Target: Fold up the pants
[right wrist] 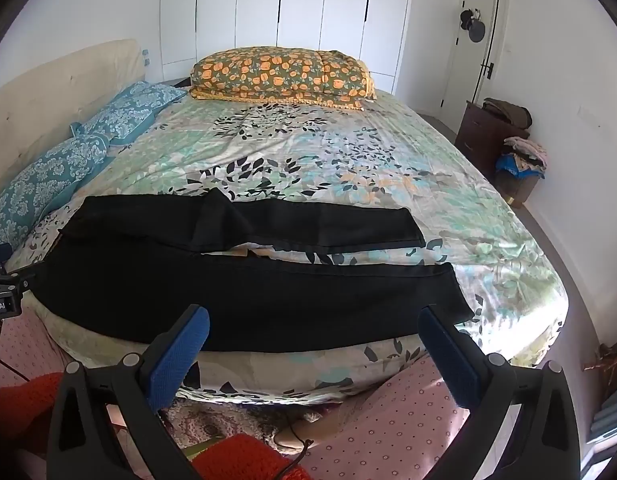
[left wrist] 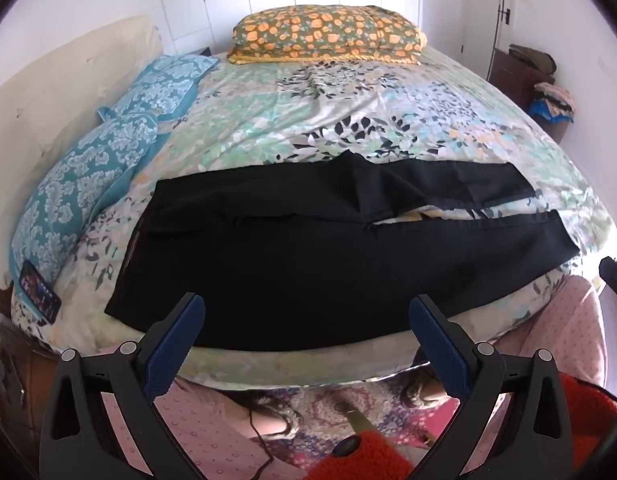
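Observation:
Black pants (left wrist: 308, 256) lie spread flat across the near part of the bed, waistband to the left, both legs running right with a gap between them. The near leg hangs slightly over the bed's front edge. They also show in the right wrist view (right wrist: 248, 292). My left gripper (left wrist: 308, 312) is open and empty, just in front of the pants' near edge, towards the waist end. My right gripper (right wrist: 314, 324) is open and empty, in front of the near leg.
The floral bedsheet (left wrist: 348, 120) covers the bed. An orange flowered pillow (left wrist: 328, 34) lies at the far end, blue pillows (left wrist: 88, 168) along the left by the headboard. A phone (left wrist: 40, 292) lies at the bed's left corner. A dark cabinet with clothes (right wrist: 504, 136) stands right.

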Tool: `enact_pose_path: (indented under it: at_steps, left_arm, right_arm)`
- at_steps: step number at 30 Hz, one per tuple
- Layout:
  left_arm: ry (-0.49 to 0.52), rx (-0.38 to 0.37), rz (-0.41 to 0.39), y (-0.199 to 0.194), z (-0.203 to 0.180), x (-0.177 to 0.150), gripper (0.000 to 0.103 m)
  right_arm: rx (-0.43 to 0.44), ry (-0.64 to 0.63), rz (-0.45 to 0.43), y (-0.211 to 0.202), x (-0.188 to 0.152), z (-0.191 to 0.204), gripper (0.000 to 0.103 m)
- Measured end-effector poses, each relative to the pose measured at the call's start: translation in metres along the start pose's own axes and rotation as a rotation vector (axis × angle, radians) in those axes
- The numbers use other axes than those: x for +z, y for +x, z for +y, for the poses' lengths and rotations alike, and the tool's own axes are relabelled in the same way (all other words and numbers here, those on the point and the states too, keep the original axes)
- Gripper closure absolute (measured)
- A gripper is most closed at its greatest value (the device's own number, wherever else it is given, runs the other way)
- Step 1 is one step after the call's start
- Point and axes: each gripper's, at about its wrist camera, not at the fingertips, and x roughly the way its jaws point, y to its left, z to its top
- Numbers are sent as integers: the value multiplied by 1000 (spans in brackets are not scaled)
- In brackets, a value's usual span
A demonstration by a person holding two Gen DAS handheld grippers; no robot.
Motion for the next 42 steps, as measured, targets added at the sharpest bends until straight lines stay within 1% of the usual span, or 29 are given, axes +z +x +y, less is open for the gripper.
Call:
enact_pose_path:
  at_steps: [3, 5, 7, 8, 16, 23, 37, 42]
  left_arm:
    - [10, 2, 7, 1, -2, -1, 1]
    - [15, 5, 9, 1, -4, -3, 1]
    - [18, 9, 12, 1, -5, -4, 1]
    - [19, 12, 12, 1, -6, -4, 1]
    - [38, 23, 17, 3, -10, -4, 1]
    - [45, 25, 25, 6, -13, -4, 1]
    - [54, 27, 31, 8, -13, -6, 1]
    - [49, 21, 39, 10, -11, -7, 1]
  right_arm:
    - [13, 27, 31, 2, -2, -4, 0]
    - [42, 52, 47, 4, -4, -7, 0]
    - [75, 68, 50, 4, -6, -10, 0]
    - [77, 68, 50, 5, -6, -9, 0]
    - [55, 31, 48, 7, -6, -1, 0]
    - [41, 43, 47, 7, -4, -4, 0]
    - [61, 28, 51, 10, -3, 2, 0]
    - [17, 6, 66, 12, -1, 5, 0]
